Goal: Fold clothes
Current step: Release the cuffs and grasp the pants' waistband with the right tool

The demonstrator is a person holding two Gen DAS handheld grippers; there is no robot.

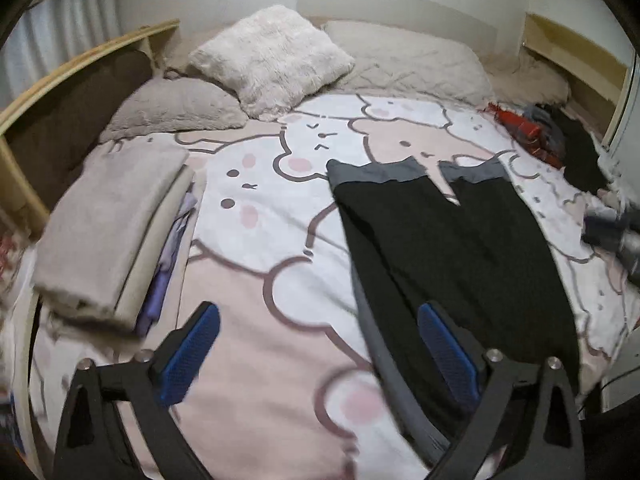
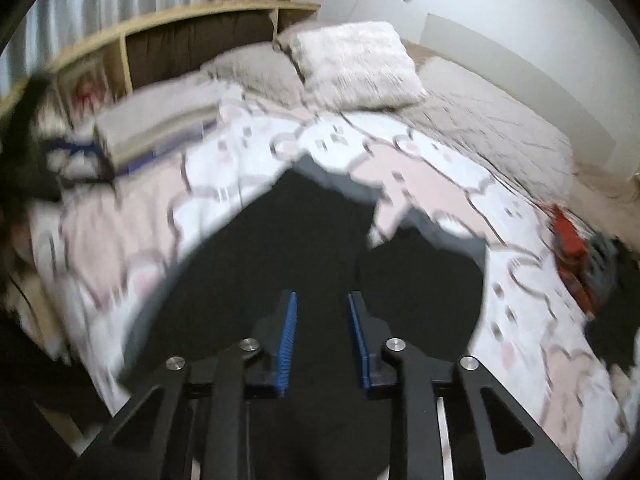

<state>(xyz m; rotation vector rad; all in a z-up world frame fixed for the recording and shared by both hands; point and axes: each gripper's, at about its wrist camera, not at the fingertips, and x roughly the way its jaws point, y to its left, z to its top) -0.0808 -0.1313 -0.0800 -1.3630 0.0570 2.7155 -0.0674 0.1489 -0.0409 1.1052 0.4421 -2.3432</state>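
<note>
On the bed's left side, at about nine o'clock in the left wrist view, sits a folded stack [image 1: 108, 224] of beige cloth with something lilac tucked beneath it. Moving rightward, the cartoon-print bedspread [image 1: 256, 240] fills the middle, and a fluffy white pillow [image 1: 272, 56] leans at twelve o'clock against the headboard end. The left gripper [image 1: 320, 352] hangs over the spread at six o'clock with its blue pads spread wide and nothing between them. Its right finger overlaps the edge of the black trousers [image 1: 440, 240], which lie flat from five o'clock up toward one o'clock, grey cuffs at the far end and the two legs slightly parted. Beyond them, at two o'clock, a heap of unfolded clothes [image 1: 532, 136] (red and dark pieces) waits near the bed's corner.

From the right wrist view, much blurred, the trousers [image 2: 304, 240] spread dark across the centre and down to six o'clock. The right gripper [image 2: 322, 344] is over them with its pads drawn close, a narrow gap showing. I cannot tell whether they pinch the cloth.
</note>
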